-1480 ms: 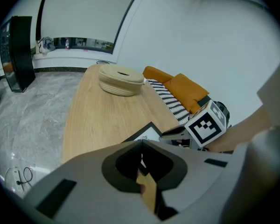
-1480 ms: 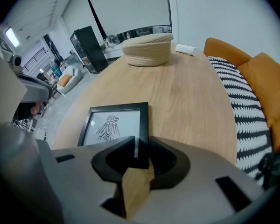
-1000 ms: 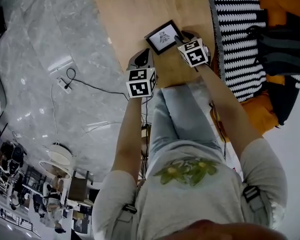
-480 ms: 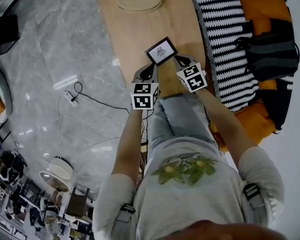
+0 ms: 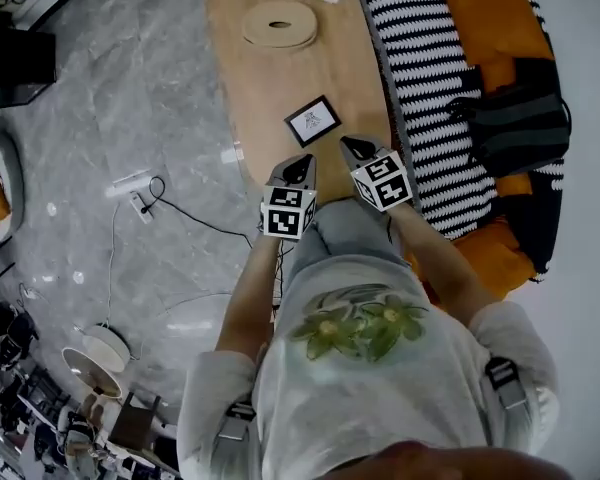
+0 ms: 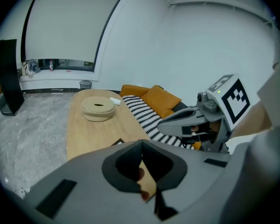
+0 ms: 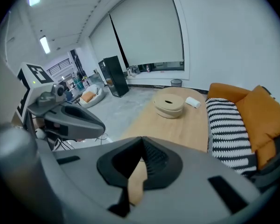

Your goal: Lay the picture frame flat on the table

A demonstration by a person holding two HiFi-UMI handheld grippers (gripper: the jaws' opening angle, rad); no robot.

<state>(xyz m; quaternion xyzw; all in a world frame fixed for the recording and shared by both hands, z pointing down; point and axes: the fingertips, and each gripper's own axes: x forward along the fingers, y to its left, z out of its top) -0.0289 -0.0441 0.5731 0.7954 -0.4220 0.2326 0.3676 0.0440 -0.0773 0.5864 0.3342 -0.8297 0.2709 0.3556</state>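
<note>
Head view: picture frame [image 5: 313, 120] lies flat, face up, on wooden table [image 5: 270, 78], apart from both grippers. Left gripper [image 5: 298, 166] and right gripper [image 5: 355, 149] hover side by side at the near table end. Left gripper view: jaws pressed together, nothing between them, frame corner just beyond. Right gripper view: jaws together, empty; round wooden disc [image 7: 168, 105] farther along the table.

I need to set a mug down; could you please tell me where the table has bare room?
Bare wood lies between the round beige disc and the picture frame, and along the table's left edge beside the frame. The near end is tighter, with the left gripper and right gripper over it.
</note>
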